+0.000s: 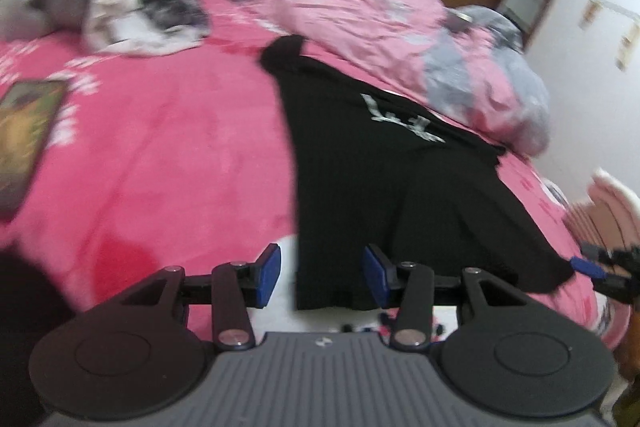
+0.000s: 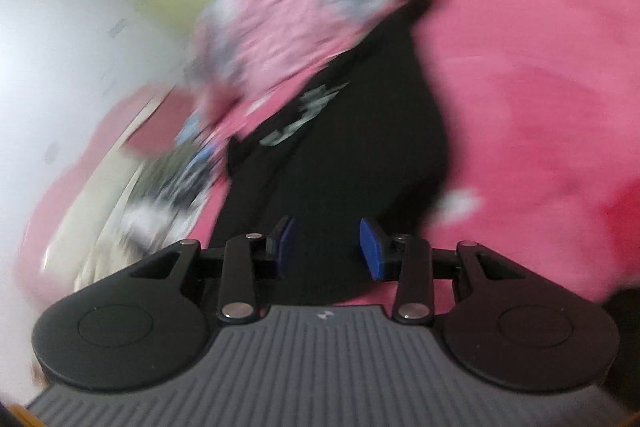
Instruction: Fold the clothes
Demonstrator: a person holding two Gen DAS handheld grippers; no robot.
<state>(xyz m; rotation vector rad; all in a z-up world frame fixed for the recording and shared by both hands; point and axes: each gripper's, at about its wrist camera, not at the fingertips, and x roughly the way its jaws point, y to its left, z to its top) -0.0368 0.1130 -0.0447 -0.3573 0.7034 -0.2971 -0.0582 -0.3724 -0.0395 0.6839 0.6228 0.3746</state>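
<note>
A black garment [image 1: 360, 163] w/ a pale print is seen laid on the pink bed cover [image 1: 160, 155], just beside the bunched pink-and-grey quilt [image 1: 360, 7] at its far-right edge; it appears already narrowed lengthwise, since one black layer is seen lapped over another on the right half, though the blur leaves the exact fold lines uncertain; the crosswise folds are judged still to be done, so approx. the first stage only is complete.

The long axis is run from the near bed edge away toward the quilt, slanted up-left in the left wrist view; a narrow end is pointed away, the wider hem end is nearest the cameras.

The left gripper [image 1: 322, 277] is held released, jaws parted, nothing between the pads; the near hem lies just beyond them, not clamped. The right gripper [image 2: 326, 251] is likewise parted and empty over the black cloth; no pinch is shown; that view is heavily smeared.

Other clothes [image 1: 120, 7] are heaped at far left, unfolded, well apart from the black piece.
</note>
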